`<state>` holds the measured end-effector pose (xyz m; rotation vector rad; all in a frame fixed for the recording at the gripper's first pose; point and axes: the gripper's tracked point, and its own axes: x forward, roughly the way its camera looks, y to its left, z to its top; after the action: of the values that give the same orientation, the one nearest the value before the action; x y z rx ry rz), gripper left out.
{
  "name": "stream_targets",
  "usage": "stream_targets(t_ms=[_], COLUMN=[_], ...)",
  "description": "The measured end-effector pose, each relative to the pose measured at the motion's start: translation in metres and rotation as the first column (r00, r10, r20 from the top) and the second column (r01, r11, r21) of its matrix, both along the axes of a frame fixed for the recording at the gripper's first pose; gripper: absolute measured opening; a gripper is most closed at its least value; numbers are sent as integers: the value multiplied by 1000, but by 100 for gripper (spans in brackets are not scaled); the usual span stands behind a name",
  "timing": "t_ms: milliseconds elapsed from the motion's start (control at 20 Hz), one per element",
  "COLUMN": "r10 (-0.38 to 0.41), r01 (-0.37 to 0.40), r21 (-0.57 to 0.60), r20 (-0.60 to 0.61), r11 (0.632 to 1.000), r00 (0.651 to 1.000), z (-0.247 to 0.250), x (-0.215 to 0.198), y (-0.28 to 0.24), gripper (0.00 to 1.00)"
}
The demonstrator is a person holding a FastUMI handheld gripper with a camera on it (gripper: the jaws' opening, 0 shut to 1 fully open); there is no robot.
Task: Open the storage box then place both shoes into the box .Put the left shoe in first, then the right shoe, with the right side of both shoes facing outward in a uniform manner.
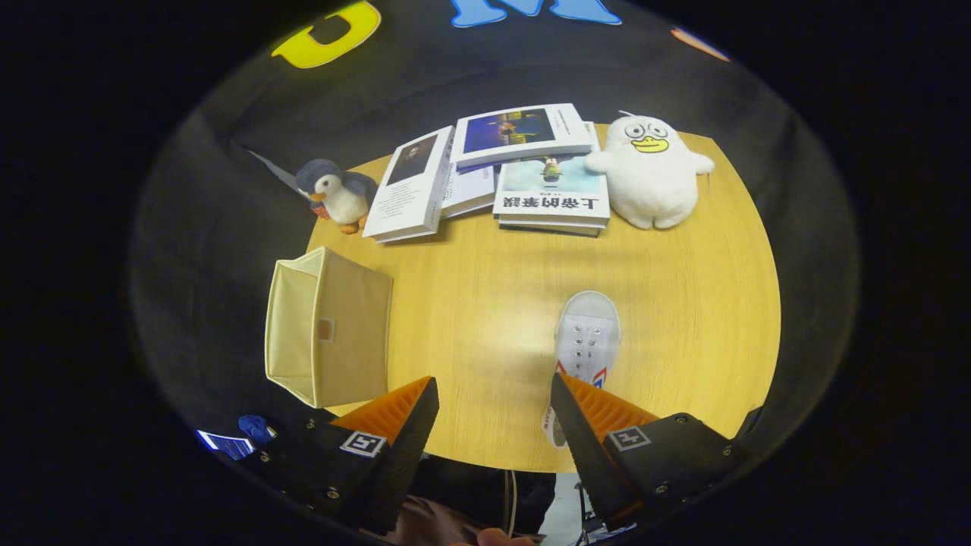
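One shoe (586, 341) lies on the table (485, 303), toe pointing away, its heel partly hidden behind the right finger of the gripper (493, 413), whose jaws are spread wide and hold nothing. Left of the fingers stands the box (328, 334); whether it is open or holds the other shoe I cannot tell, so at least this shoe is left to place.

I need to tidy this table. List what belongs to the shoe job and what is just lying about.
Job:
- box, cream fabric, at the table's near left edge
- shoe, white, partly behind the right finger
- gripper, fingers apart, holding nothing

Lying about:
- books, stacked at the table's far side
- penguin, left of the books
- duck, right of the books
- table
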<state>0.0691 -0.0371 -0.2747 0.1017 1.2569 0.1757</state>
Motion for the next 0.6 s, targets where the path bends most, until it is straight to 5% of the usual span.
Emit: stream_targets(t_ms=[600], r10=[-99], r01=[95], r21=[-39], r20=[-93], r11=[995], r00=[991], z=[-83], x=[-27], y=[-84], gripper=[91])
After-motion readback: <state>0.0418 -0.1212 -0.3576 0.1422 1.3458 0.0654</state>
